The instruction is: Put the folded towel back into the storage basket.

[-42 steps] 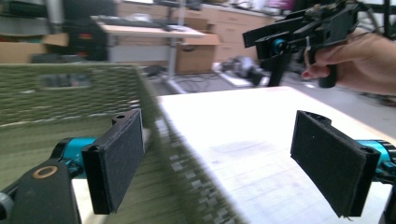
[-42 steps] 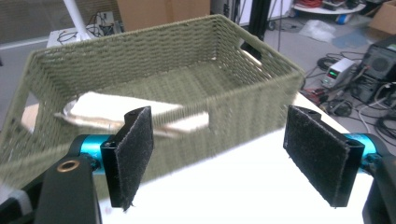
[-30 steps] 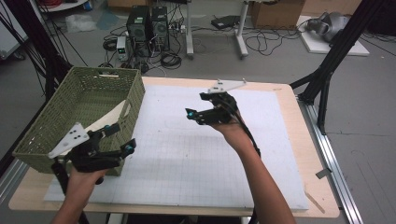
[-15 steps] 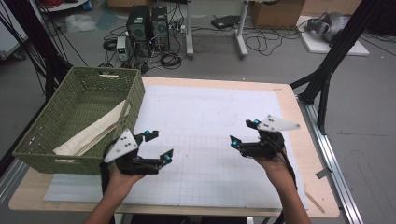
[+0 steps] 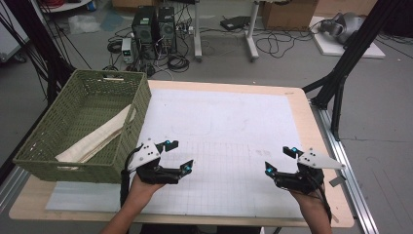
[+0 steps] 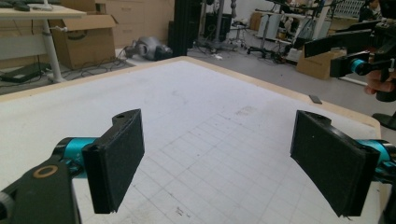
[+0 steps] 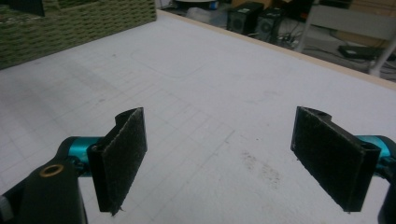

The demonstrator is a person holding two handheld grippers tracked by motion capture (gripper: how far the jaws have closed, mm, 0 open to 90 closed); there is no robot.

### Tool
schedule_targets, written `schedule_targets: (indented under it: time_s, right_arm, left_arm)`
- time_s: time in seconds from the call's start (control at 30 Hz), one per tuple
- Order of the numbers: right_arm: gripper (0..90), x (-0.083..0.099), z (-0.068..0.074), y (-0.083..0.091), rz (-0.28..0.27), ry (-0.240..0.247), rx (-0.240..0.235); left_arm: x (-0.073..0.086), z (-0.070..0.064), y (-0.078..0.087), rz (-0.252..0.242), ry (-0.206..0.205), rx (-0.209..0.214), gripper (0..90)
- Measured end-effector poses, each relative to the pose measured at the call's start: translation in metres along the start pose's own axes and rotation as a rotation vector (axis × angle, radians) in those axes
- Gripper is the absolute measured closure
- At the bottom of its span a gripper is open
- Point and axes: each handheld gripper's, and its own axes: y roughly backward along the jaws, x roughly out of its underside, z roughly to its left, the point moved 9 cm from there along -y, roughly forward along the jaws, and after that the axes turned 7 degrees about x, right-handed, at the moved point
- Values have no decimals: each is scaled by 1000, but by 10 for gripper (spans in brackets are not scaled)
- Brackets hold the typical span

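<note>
High view: I've got my left tongs [image 5: 177,156] hovering over the white gridded mat [image 5: 224,146] on the pale wooden worktop [image 5: 297,92], just beside the near right corner of the green woven rectangular basket [image 5: 44,161], jaws spread wide with nothing between them. My right tongs [image 5: 280,161] sit well apart from the basket, over the far side of the mat from it, near the worktop's right edge, and they too are wide apart and empty. Inside the basket lies a folded cream cloth [image 5: 95,139], running from the near wall up towards the basket's right wall.

Left gripper view: my black padded jaws stand far apart, bare mat between them, and my other hand's tongs [image 6: 355,65] show away off past the mat's edge. Right gripper view: same story, both pads parted over the mat [image 7: 201,93], and the basket's woven wall [image 7: 79,21] sits beyond it at the top left.
</note>
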Motion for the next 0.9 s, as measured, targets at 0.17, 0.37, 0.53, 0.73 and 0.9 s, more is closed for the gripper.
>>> schedule_targets:
  time_s: [0.17,0.37,0.53,0.73,0.9]
  right_arm:
    - [169,12,-5,0,-21,-21,39]
    - [169,18,-2,-8,6,-1,46]
    - [169,16,2,-8,2,13,46]
    - [169,15,1,-9,-7,-16,41]
    - [169,16,1,-9,-7,-16,39]
  left_arm:
    - [3,4,1,4,17,-11,167]
    - [5,6,7,4,15,-27,167]
    - [6,7,10,6,19,-36,169]
    - [6,8,13,5,23,-40,169]
    - [7,6,11,13,21,-31,169]
